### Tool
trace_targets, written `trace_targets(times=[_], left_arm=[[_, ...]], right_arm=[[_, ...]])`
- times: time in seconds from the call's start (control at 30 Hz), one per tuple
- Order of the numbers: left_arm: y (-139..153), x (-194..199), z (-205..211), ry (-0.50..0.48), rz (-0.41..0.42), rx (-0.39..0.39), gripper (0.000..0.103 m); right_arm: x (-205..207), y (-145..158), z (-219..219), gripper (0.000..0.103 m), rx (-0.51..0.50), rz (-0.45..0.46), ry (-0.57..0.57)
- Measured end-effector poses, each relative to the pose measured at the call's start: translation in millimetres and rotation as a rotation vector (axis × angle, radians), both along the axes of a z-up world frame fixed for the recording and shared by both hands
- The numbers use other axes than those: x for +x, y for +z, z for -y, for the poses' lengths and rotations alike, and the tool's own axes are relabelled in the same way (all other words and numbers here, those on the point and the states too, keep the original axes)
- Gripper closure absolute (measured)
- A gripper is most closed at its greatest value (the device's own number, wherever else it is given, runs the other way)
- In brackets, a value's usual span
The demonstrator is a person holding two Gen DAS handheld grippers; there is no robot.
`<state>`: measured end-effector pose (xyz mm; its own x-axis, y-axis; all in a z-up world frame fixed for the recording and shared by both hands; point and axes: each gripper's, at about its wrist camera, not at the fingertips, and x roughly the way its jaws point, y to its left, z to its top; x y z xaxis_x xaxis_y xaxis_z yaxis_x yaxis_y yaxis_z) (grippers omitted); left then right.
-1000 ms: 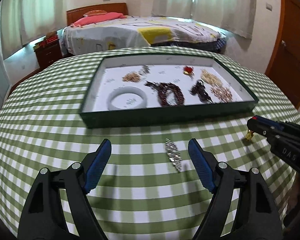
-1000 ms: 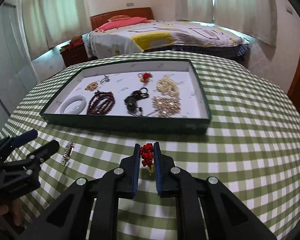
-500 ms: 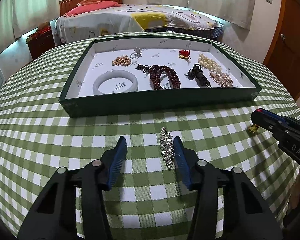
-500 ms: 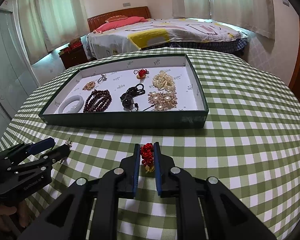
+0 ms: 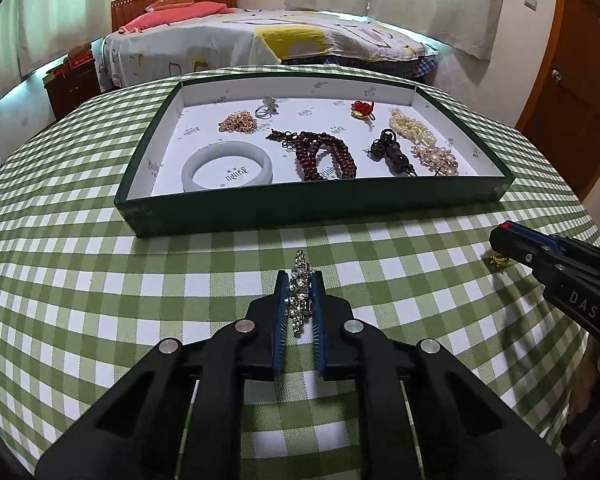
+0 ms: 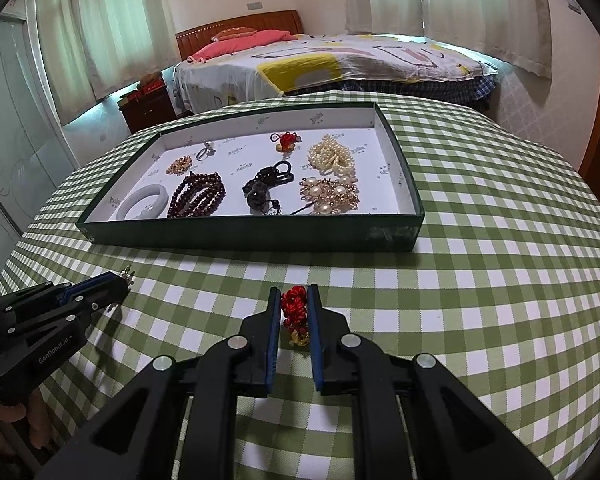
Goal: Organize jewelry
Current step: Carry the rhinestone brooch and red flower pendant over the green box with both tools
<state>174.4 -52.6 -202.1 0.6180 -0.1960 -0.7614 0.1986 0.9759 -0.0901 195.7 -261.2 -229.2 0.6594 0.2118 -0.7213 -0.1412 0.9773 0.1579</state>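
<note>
Left gripper (image 5: 300,294): just closed, clamping silver rhinestone brooch (image 5: 299,292) mid-length; light, rigid, snag-prone.
Right gripper (image 6: 294,312): clamped on soft red knotted-cord charm (image 6: 293,309).

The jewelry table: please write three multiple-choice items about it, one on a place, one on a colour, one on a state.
1. Where is the white bangle?
A. in the tray's near left part
B. on the cloth
C. on the bed

2. What colour is the tablecloth?
A. blue and white
B. green and white
C. plain red

3. How is the left gripper?
A. wide open
B. shut on the sparkly brooch
C. holding a ring

Answers: 1 A, it lies inside the tray by the near wall. 2 B, the checks show it. 3 B, the brooch sits clamped between its jaws.
</note>
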Motion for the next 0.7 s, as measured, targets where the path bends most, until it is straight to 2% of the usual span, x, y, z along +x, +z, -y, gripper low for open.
trace_targets(times=[0.33, 0.7], left_arm=[[15.2, -6.1, -7.1, 0.007, 0.039, -0.015, 0.092], [46.2, -6.9, -14.3, 0.021, 0.115, -0.036, 0.091]], right_arm=[[-5.5, 9.8, -4.5, 0.089, 0.006, 0.042, 0.008], [-11.1, 36.5, -14.8, 0.089, 0.019, 0.108, 0.032]])
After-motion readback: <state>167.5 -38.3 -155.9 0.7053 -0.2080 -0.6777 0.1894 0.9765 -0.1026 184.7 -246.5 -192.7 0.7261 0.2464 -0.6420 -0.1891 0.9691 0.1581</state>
